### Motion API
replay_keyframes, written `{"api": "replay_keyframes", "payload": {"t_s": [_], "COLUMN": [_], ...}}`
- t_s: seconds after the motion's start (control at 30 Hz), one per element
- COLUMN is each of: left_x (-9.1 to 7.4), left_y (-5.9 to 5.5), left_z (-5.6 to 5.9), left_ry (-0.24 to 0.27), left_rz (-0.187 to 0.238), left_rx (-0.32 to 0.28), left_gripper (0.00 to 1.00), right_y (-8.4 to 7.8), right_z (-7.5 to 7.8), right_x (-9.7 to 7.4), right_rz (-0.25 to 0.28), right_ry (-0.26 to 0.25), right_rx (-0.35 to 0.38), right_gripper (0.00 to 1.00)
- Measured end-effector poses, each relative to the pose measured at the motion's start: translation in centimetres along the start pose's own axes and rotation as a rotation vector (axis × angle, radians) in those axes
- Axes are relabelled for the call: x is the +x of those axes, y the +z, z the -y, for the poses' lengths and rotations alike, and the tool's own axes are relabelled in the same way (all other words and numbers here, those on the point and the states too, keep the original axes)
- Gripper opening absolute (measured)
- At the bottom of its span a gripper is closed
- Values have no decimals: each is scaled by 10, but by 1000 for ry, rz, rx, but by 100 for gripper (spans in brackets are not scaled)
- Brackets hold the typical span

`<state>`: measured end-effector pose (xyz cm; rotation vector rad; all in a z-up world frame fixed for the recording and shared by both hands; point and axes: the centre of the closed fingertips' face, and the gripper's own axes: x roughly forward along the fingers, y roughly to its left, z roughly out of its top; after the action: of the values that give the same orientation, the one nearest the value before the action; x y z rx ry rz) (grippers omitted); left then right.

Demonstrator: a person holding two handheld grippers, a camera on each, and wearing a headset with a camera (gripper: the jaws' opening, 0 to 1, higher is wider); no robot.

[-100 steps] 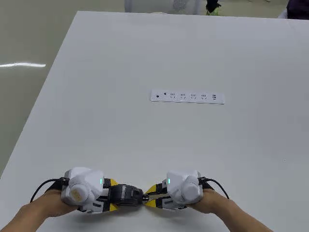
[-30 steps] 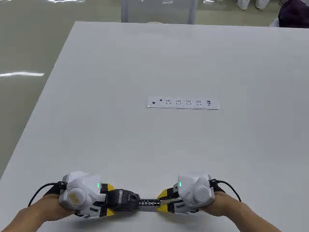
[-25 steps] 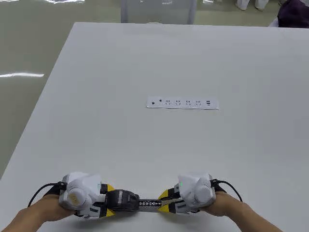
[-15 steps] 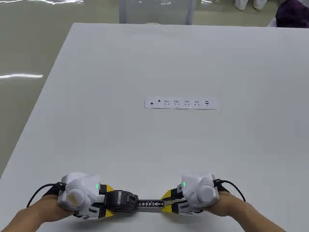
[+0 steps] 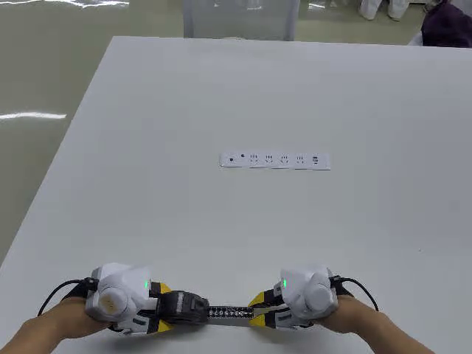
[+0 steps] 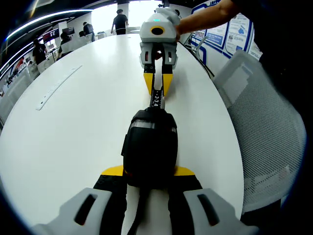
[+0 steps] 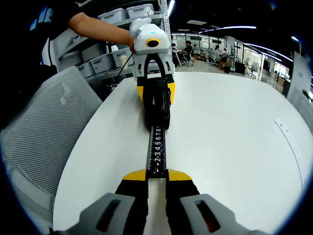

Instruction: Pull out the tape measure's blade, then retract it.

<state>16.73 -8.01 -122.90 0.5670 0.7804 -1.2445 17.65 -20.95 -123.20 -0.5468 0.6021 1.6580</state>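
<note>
White digits are printed in a row along the black blade (image 7: 157, 147) drawn out of the tape measure (image 7: 157, 103). In the right gripper view they are read as 2, 3, 4, 5, 6, 7 and 8, with the 2 nearest the right hand-held gripper (image 7: 157, 175), while in the left gripper view just 2, 3 and 4 can be made out. The print on the posters (image 6: 242, 29) and the marks on the power strip (image 5: 274, 161) are too small to be read.

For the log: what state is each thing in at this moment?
left gripper: shut on tape measure case
right gripper: shut on blade end
tape measure case: held, blade partly out
blade: partly extended, straight between the grippers
power strip: flat on table, nothing plugged in
</note>
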Motion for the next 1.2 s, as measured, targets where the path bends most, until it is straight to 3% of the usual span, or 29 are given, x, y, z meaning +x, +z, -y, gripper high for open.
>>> {"api": "replay_keyframes", "payload": {"t_s": [1.2], "left_x": [1], "left_y": [0], "left_z": [0], "left_ry": [-5], "left_rz": [-10], "left_rx": [2], "left_gripper": [28], "right_y": [-11], "right_z": [-2], "right_x": [-14], "right_rz": [-1], "right_ry": [2], "right_rx": [23], "right_gripper": [10]}}
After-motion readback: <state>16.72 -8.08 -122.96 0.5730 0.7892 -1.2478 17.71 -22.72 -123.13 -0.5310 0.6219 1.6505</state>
